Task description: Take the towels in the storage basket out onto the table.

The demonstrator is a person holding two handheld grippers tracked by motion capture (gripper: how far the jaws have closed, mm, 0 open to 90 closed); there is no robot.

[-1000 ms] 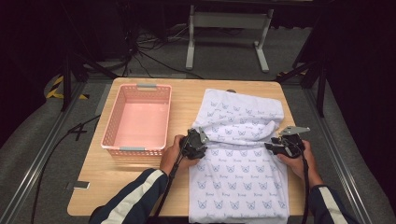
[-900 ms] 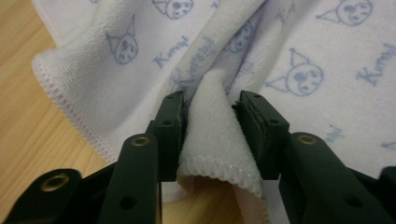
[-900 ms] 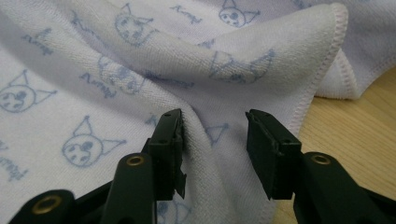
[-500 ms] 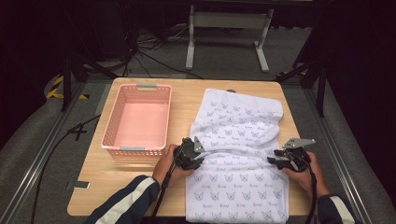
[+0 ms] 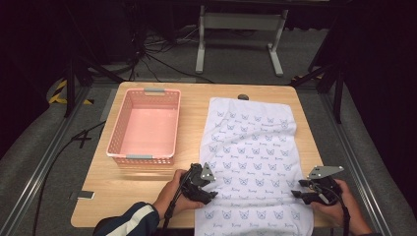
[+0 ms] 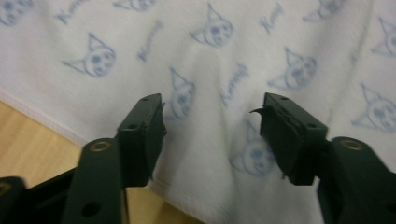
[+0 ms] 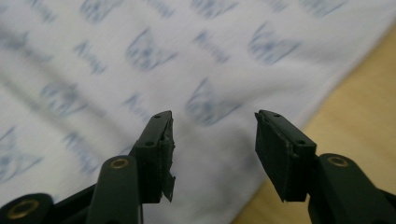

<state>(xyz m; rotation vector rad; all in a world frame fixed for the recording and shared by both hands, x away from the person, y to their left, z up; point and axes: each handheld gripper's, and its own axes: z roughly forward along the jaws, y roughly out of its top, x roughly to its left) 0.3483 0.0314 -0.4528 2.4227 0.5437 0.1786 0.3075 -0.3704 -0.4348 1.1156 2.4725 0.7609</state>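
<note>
A white towel [image 5: 253,147] printed with blue cat faces lies spread flat on the right half of the wooden table [image 5: 194,123], its near end hanging over the front edge. My left gripper [image 5: 211,189] is at the towel's near left edge, and in the left gripper view its jaws [image 6: 212,126] stand apart over the cloth [image 6: 215,65]. My right gripper [image 5: 297,189] is at the near right edge, its jaws [image 7: 215,140] likewise apart above the towel [image 7: 140,70]. Both pairs of jaws have just been opening, with nothing pinched between them.
An empty pink plastic basket [image 5: 145,128] stands on the left half of the table. A small dark knob [image 5: 243,97] sits at the far edge by the towel's top. Bare wood [image 7: 355,107] borders the towel on both sides.
Both hands drew back toward the near edge, pulling the bunched, folded towel out flat. Both grippers then let go of the cloth and their jaws spread.
</note>
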